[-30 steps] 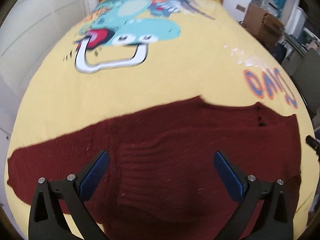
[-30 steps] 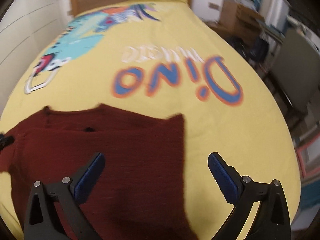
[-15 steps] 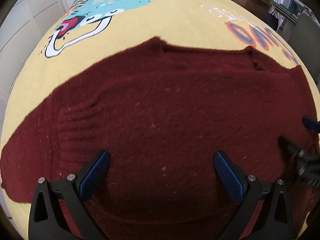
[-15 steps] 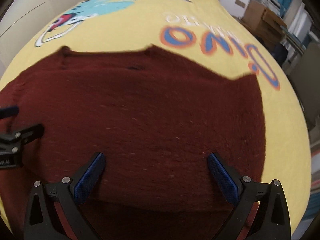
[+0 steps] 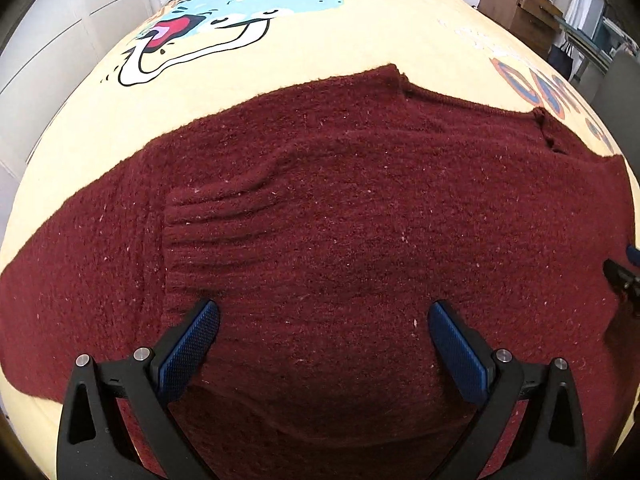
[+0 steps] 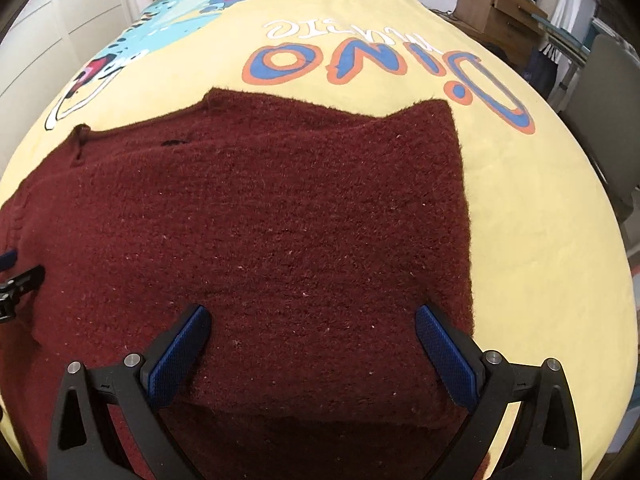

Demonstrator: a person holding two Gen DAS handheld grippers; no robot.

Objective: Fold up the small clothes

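A dark red knitted sweater (image 5: 360, 216) lies spread flat on the yellow bed cover; it also fills the right wrist view (image 6: 260, 220). Its left sleeve (image 5: 80, 264) stretches out to the left, and the other sleeve is folded in over the body, its ribbed cuff (image 5: 216, 216) lying at centre left. My left gripper (image 5: 322, 334) is open and empty, low over the sweater's lower body. My right gripper (image 6: 312, 334) is open and empty over the sweater's lower right part. Each gripper shows at the edge of the other's view.
The yellow bed cover (image 6: 540, 216) carries a dinosaur print (image 5: 240, 12) and "Dino" lettering (image 6: 360, 64). White wardrobe doors (image 5: 60, 32) stand on the left. Cardboard boxes (image 6: 496, 4) and a chair (image 6: 600, 92) stand on the right of the bed.
Both grippers have moved forward and down over the sweater, which now fills most of both views. Both stayed open.
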